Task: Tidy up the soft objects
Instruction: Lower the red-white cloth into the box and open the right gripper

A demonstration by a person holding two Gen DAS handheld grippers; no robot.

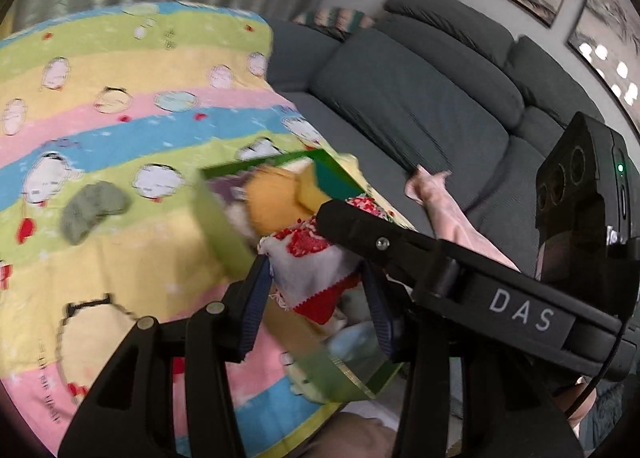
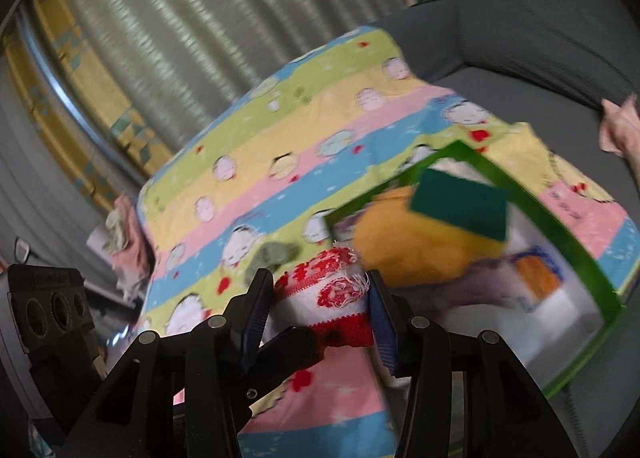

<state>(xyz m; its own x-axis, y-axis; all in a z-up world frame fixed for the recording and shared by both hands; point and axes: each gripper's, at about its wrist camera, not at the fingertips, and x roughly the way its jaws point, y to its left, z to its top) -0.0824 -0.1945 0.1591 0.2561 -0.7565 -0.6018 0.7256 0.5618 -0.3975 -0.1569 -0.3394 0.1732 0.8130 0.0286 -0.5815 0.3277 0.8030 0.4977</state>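
**A:** What is in front of you?

**B:** A striped sheet [image 1: 132, 98], in bands of pink, blue, yellow and green with small cartoon faces, covers a surface beside a grey sofa [image 1: 420, 98]. On the sheet sits a green box [image 2: 560, 218], open at the top. Inside it are an orange soft thing [image 2: 416, 242] and a yellow sponge with a dark green face [image 2: 460, 210]. Both views are blurred.

**A:** And the two tongs?

**B:** Both are clenched on the same piece of fabric, a white cloth with red pattern [image 2: 328, 294] and a red zigzag edge. The right gripper [image 2: 322, 322] has it squeezed between its blue pads, bunched upward with frayed threads at the top. The left gripper [image 1: 316, 298] grips the cloth from the other side, the fabric pinched between its pads. In the left wrist view the right tool crosses in front, its black arm lying just over the cloth.

**A:** Where is the cloth relative to the box?

**B:** It is held up near the box's near rim, beside the orange thing. Whether it touches the box I cannot tell.

**A:** Anything else?

**B:** A small grey-green cloth [image 1: 94, 208] lies alone on the sheet, well apart from the box. A person's bare foot [image 1: 428, 184] rests on the sofa seat. Ribbed curtains [image 2: 160, 38] hang behind.
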